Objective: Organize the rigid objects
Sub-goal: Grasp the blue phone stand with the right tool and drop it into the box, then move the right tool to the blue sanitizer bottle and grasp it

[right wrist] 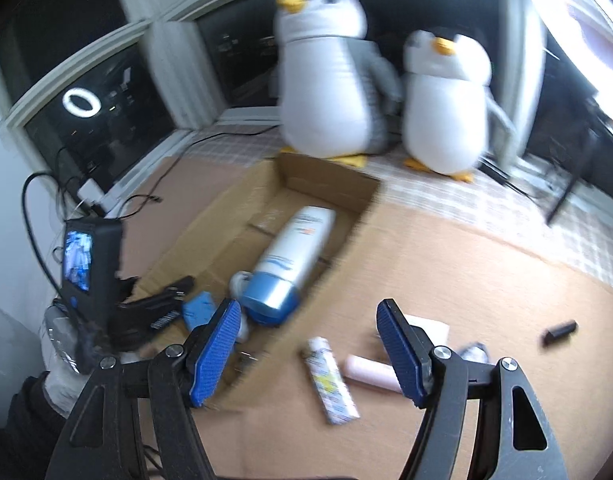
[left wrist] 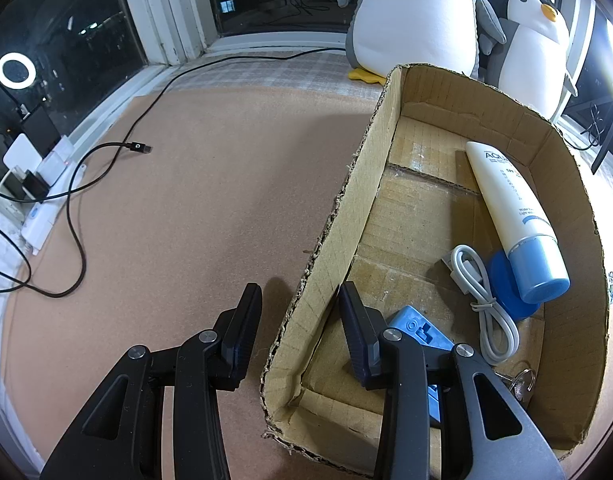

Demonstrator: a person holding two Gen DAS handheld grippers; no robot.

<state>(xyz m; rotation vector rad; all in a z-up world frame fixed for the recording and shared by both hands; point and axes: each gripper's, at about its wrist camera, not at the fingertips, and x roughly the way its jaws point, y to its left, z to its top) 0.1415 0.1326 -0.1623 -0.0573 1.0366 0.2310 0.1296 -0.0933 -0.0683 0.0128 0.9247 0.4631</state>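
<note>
An open cardboard box [left wrist: 370, 160] lies on the brown table. Inside it are a white tube with a blue cap [left wrist: 506, 208], a coiled white cable [left wrist: 482, 292], a blue disc [left wrist: 502, 280], a blue block [left wrist: 418, 328] and keys [left wrist: 522, 380]. My left gripper [left wrist: 298, 292] straddles the box's left wall near its corner, with its jaws apart and a gap beside the wall. My right gripper [right wrist: 310, 312] hangs open and empty over the table, right of the box [right wrist: 326, 176]. Below it lie a small patterned tube [right wrist: 332, 384], a pink tube [right wrist: 370, 374] and a white card [right wrist: 426, 326].
Two plush penguins [right wrist: 322, 80] stand behind the box at the window. A black cable [left wrist: 138, 146] and a power strip [left wrist: 46, 208] lie at the table's left. A small black object [right wrist: 560, 332] rests at the right. A person's dark sleeve [right wrist: 26, 408] shows at lower left.
</note>
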